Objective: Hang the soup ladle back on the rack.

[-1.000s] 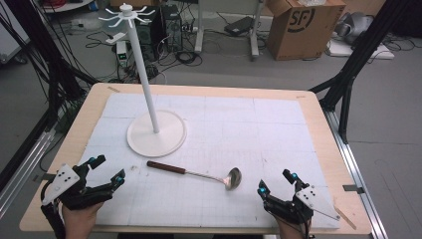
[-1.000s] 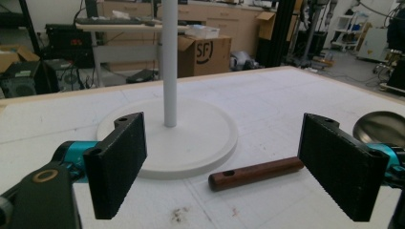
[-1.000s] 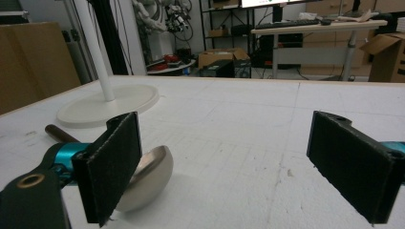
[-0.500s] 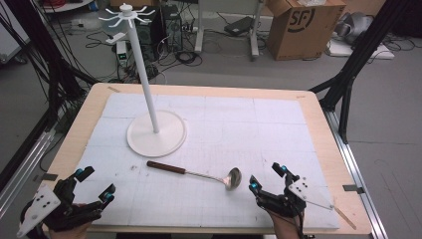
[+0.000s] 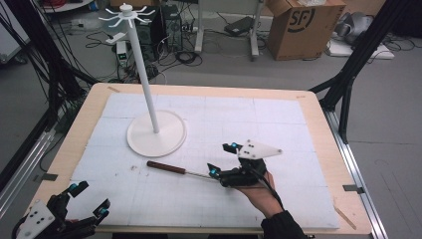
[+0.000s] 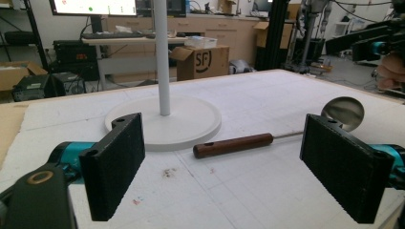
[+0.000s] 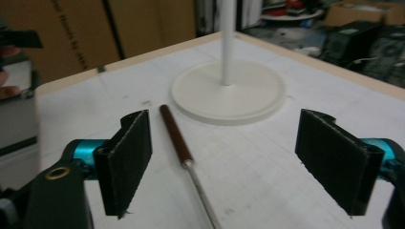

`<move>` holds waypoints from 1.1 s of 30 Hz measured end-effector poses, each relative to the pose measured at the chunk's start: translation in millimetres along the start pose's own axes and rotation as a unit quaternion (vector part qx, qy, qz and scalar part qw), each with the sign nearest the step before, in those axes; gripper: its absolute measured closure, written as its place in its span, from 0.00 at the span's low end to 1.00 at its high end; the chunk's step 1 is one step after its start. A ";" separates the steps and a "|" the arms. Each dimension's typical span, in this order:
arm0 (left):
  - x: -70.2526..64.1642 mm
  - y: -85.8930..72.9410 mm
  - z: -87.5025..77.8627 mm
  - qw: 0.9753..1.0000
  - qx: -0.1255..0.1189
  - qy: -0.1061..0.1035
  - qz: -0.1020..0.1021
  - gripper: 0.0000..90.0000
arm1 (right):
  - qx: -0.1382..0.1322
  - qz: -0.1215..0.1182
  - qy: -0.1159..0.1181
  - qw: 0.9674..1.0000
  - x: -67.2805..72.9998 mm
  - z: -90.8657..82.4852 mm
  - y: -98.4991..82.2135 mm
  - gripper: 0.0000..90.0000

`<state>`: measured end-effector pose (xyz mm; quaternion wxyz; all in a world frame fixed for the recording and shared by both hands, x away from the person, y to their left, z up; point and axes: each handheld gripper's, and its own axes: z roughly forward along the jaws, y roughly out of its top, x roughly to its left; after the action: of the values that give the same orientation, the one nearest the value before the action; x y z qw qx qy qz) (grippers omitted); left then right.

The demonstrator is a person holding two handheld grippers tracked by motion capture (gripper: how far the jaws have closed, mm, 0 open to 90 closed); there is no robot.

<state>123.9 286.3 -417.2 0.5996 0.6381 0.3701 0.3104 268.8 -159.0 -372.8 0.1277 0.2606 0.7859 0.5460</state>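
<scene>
The right gripper [image 5: 222, 159], at lower centre of the high view, has its two fingers spread, and they have just been closing a little; nothing is pinched. Its own view shows flat black pads with a rough, foam-like face, and the thin steel shaft of the one ladle [image 7: 184, 149] running up between them, nearer the left pad and untouched. The left gripper [image 5: 89, 195], in the lower left corner, is also spread wide on nothing. The ladle lies mid-bench, its dark brown wooden handle pointing left toward the stand [image 5: 156, 133], a white round disc with a slim upright pole. The left gripper view alone shows the ladle's shiny round bowl at right; above, the hand covers it. The bench [image 5: 318, 114] is pale wood under a white gridded mat.
</scene>
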 end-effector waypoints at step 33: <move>5.2 -1.6 -14.4 0.999 -0.003 -0.003 -0.039 0.18 | 0.223 -0.034 0.113 0.968 10.5 152.2 0.0 0.37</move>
<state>114.4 298.5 -417.8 0.6144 0.6225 0.3913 0.2860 334.0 -32.8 -428.4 -0.0046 0.1927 0.9054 0.3783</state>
